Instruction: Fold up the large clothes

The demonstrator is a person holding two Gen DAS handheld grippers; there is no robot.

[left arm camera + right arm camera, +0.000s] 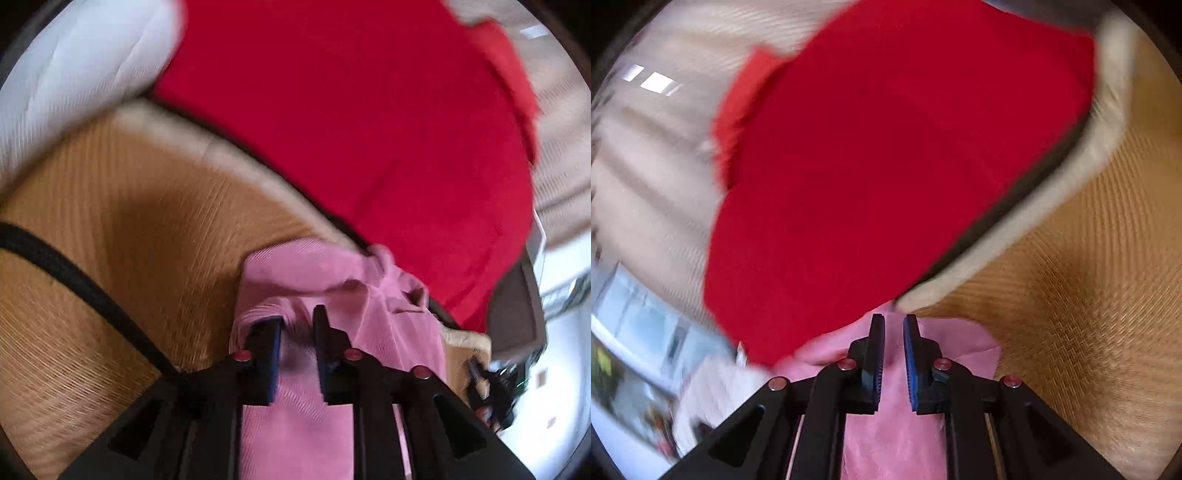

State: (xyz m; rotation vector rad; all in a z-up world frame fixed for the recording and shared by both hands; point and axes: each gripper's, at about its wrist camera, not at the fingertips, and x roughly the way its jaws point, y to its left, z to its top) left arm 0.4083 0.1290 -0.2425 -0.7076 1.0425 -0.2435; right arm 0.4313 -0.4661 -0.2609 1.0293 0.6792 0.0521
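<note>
Pink garment (332,280), soft and light knit, limp, bunched at both grippers; no stiffness to push against, sure to sag and crease wherever unsupported. Not slippery by the look of the ribbed weave, not fragile.

Left gripper (297,325): jaws narrowed on a gathered fold, cloth rising between and around the pads, so pinching the garment. Right gripper (894,325): jaws nearly pressed together with pink cloth in the thin gap and draped beneath; judged as pinching too, though the bite itself is partly hidden.

Garment held up off the woven mat (129,221), hanging from both grips, the rest out of view below the cameras. Best held at a hem, shoulder seam or corner, where doubled cloth gives the pads more to bite; a single layer mid-panel likely to slip or stretch.

Red cloth (369,129) spread just ahead in both views, its near edge close to the pink bundle, lying past the mat's pale border (1015,236). Black cord (85,284) crossing the mat on the left, near the left gripper: a snag risk on any sweep that way. Open mat to the right of the right gripper, the roomiest place for laying out and folding. Heavy blur throughout; finer edges cannot be told.
</note>
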